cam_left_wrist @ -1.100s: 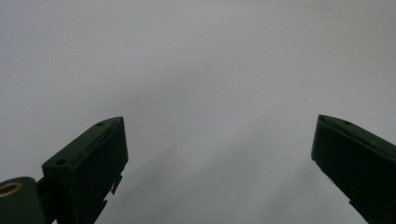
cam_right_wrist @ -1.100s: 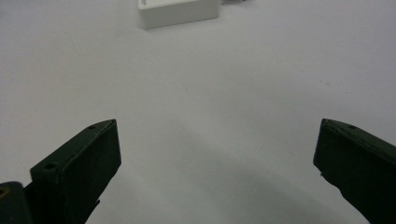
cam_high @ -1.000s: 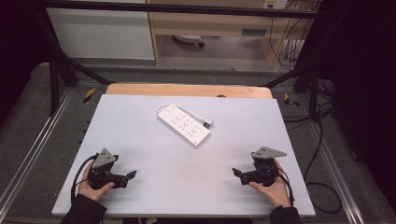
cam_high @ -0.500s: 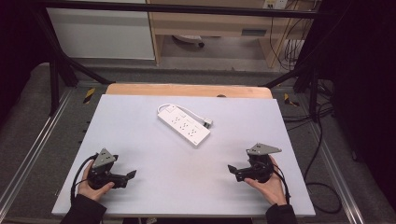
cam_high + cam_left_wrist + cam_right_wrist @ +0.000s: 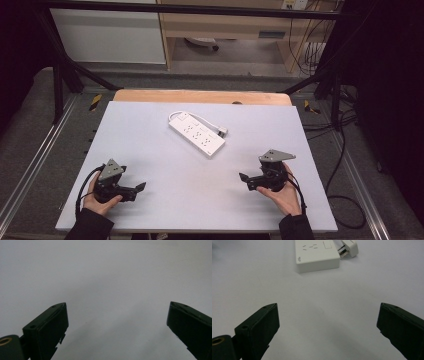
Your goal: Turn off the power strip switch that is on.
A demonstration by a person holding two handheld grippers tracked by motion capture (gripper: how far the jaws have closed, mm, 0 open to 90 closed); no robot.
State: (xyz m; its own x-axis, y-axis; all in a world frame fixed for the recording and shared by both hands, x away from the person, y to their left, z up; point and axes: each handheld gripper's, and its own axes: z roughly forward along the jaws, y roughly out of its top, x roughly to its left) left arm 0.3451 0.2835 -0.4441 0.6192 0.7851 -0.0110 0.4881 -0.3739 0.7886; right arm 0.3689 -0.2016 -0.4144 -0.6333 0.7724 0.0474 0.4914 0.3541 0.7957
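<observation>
Your right hand-held gripper (image 5: 246,179) has crept in from the right edge of the pale grey desk (image 5: 165,200) over the last second, sliding toward the middle and a little nearer the flat white plastic power strip (image 5: 196,134). Your left hand-held gripper (image 5: 141,187) has not moved; it sits low at the near left corner, pointing across the desk, with bare surface ahead of it.

Both sets of jaws stand wide apart with nothing between them. In the left gripper view, the left hand-held gripper (image 5: 116,317) looks out over plain desk. In the right gripper view, the right hand-held gripper (image 5: 328,317) has the near end of the power strip (image 5: 317,256) straight ahead, well apart from its tips, with the small white plug (image 5: 349,247) lying just beside that end.

The strip lies flat and slanted near the centre of the desk, toward the far side, its thin white cord (image 5: 200,120) looping along its far edge to the plug (image 5: 223,132).

The shift suggests your right hand is opening an approach to the strip or its plug. Nothing is touched yet, so the work is at its very start. You will probably need to keep closing that gap and line up on the strip's end or the plug before gripping.
</observation>
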